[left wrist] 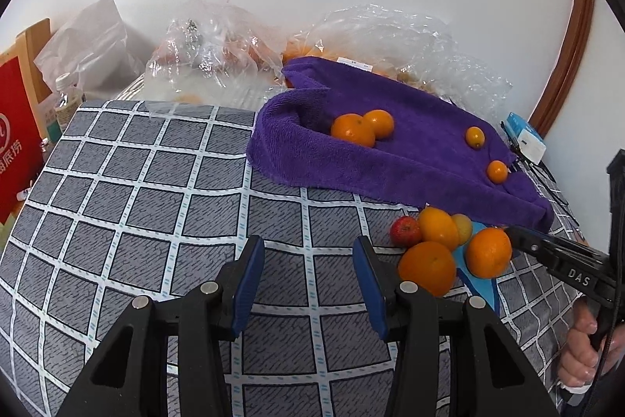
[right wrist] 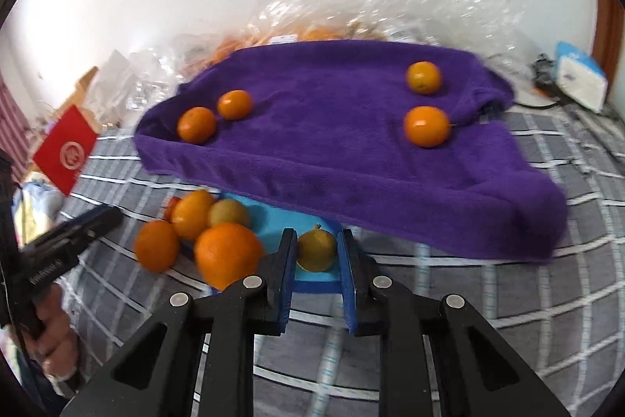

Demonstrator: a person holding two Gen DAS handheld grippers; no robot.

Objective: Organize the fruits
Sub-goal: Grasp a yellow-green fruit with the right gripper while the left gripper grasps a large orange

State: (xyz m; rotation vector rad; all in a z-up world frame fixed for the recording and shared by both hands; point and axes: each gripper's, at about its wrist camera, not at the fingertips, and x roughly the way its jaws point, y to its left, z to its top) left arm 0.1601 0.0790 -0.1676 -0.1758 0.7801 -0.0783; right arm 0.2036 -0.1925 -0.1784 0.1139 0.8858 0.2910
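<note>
A small yellowish fruit (right wrist: 316,249) is pinched by the right tongs (right wrist: 316,274) near the purple towel (right wrist: 351,151); the left tongs (left wrist: 308,284) are held spread, empty.

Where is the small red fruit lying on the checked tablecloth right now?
In the left wrist view, the small red fruit lies right of centre, touching the left end of the orange cluster, below the purple towel.
</note>
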